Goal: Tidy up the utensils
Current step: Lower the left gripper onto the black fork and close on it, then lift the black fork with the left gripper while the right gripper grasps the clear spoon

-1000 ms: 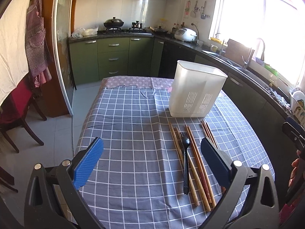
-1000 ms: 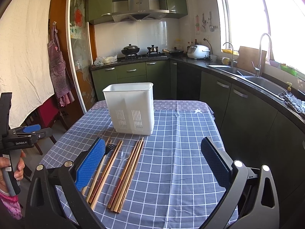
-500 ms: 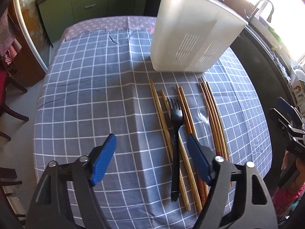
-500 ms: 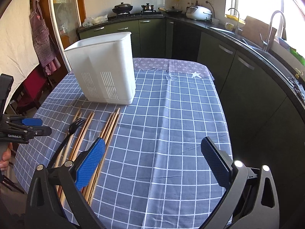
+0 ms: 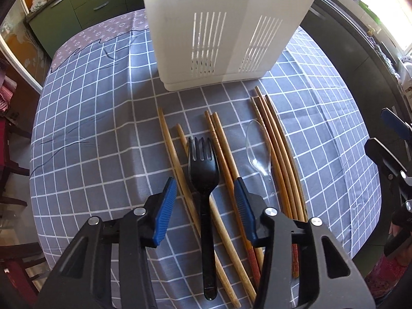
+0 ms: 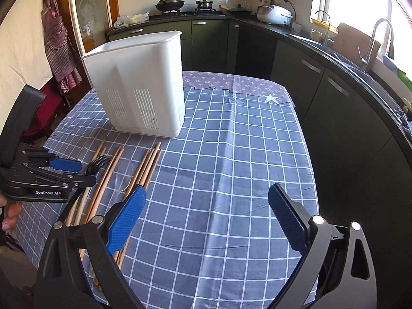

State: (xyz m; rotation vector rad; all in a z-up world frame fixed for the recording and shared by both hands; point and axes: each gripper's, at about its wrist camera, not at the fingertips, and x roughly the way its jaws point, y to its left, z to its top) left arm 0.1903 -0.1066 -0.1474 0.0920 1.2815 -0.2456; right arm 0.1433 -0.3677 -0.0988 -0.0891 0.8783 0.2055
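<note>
A black plastic fork (image 5: 204, 180) lies on the checked tablecloth among several wooden chopsticks (image 5: 279, 152) and a clear plastic spoon (image 5: 258, 154). A white slotted utensil holder (image 5: 226, 25) stands behind them. My left gripper (image 5: 206, 198) is open, low over the table, its pads on either side of the fork's neck without touching it. In the right wrist view the left gripper (image 6: 77, 170) hovers at the fork (image 6: 99, 163). My right gripper (image 6: 206, 216) is open and empty above bare cloth, right of the chopsticks (image 6: 146, 167) and holder (image 6: 139, 82).
The table (image 6: 231, 154) is covered by a grey-blue checked cloth, its right edge close to dark green kitchen cabinets (image 6: 322, 97). A sink and tap (image 6: 378, 41) run along the right counter. A red chair (image 5: 7, 128) stands off the table's left side.
My left gripper has dropped and moved forward to the fork, and its jaws have narrowed around it. My right gripper has tilted down and drifted slightly, still wide open.
</note>
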